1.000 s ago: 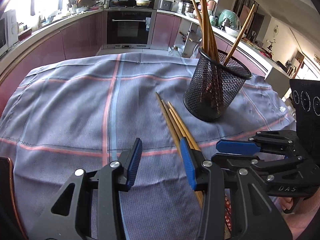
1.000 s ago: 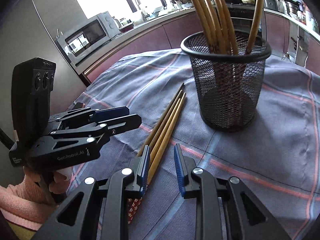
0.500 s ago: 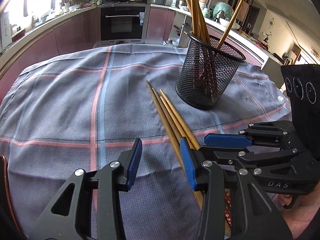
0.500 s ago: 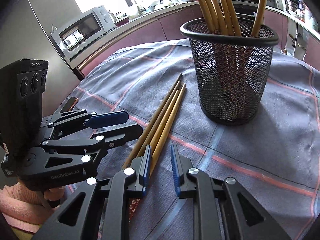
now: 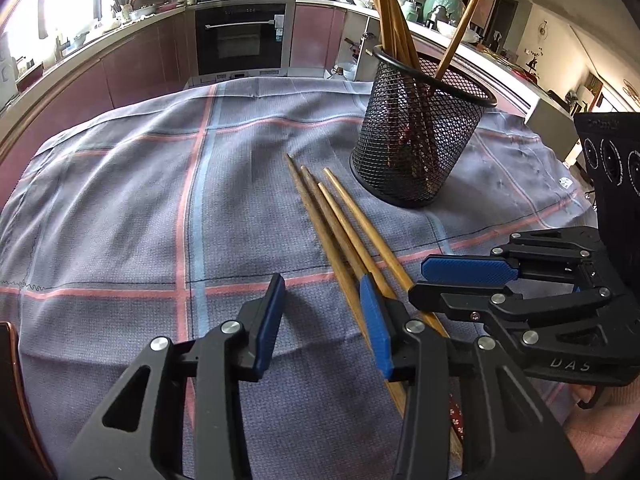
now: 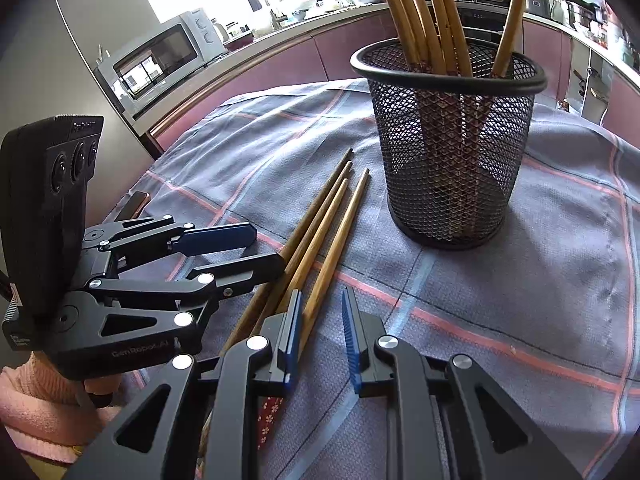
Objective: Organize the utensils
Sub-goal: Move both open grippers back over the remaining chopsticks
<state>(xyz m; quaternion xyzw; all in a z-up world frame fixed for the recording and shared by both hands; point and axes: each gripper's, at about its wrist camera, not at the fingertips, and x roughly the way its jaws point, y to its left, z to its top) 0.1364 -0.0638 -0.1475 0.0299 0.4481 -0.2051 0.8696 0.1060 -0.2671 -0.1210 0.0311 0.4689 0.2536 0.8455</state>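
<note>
Several wooden chopsticks [image 5: 340, 216] [image 6: 332, 208] lie side by side on the cloth, tips toward a black mesh cup [image 5: 416, 140] [image 6: 452, 152] that holds more chopsticks upright. My right gripper [image 6: 322, 328] [image 5: 418, 280] is down at their near ends, its jaws narrow but apart. The rightmost chopstick runs between them, close to the left pad, with no squeeze visible. My left gripper [image 5: 322, 320] [image 6: 268, 248] stands open just left of the bundle with only cloth between its fingers; the chopsticks pass behind its right finger.
A grey cloth with red and blue stripes [image 5: 120, 220] covers the table. Behind it are kitchen counters, an oven [image 5: 240, 40] and a microwave [image 6: 160, 56]. A person's pink sleeve [image 6: 36, 400] holds the left gripper. A dark flat object [image 6: 134, 204] lies at the cloth's left edge.
My right gripper's jaws have narrowed and sit a little closer over the chopsticks' near ends. The left gripper has barely shifted and stays open.
</note>
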